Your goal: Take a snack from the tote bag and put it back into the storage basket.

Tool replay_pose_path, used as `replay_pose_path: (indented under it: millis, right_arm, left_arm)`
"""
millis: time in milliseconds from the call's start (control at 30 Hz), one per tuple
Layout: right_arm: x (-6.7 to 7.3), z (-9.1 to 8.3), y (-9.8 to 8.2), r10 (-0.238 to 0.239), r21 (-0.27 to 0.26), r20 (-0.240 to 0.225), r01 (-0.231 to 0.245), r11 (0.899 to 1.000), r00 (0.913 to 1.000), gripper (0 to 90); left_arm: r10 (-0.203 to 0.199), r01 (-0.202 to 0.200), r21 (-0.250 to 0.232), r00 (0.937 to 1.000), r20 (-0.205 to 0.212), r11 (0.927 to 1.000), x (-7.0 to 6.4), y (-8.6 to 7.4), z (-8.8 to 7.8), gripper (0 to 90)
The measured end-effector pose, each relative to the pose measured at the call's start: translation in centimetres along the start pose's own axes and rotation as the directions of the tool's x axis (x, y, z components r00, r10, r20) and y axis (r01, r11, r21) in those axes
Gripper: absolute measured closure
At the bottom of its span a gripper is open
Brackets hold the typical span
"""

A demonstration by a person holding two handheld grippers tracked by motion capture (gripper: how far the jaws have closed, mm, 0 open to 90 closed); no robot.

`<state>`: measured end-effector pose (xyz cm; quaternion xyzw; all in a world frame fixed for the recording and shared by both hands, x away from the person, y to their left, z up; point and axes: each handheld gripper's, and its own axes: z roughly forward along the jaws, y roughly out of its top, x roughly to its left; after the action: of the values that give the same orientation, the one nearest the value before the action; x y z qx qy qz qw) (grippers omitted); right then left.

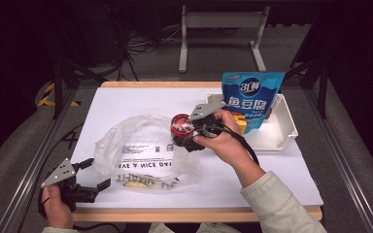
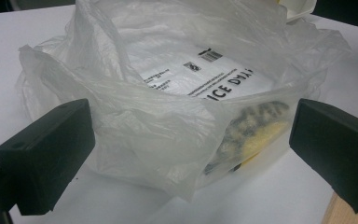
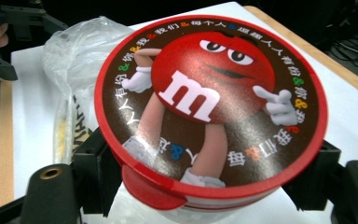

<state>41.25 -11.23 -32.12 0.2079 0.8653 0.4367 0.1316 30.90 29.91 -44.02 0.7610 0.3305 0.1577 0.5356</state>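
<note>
Red-lidded candy tub (image 3: 212,116) clamped btwn right hand-held gripper (image 3: 205,182) jaws, above plastic bag (image 1: 143,150)

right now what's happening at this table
A person works with tongs in each hand. The right tongs are clamped on a round red-lidded candy tub, held above the mouth of a clear plastic bag lying on the white table. The left tongs sit open at the bag's near edge, not gripping it. Something yellow is already inside the bag. A blue snack pouch stands in a white tray beyond.
</note>
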Motion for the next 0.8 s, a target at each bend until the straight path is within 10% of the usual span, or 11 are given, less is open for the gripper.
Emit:
replay_pose_path:
  millis: [800]
  right_arm:
    - [-3.9,-6.0,-2.6,0.094,-0.017,0.144,-0.092,0.996,0.9851,25.7]
  left_arm:
    - [0.002,-0.002,0.0,1.0,0.0,1.0,0.0,0.1,0.0,0.6]
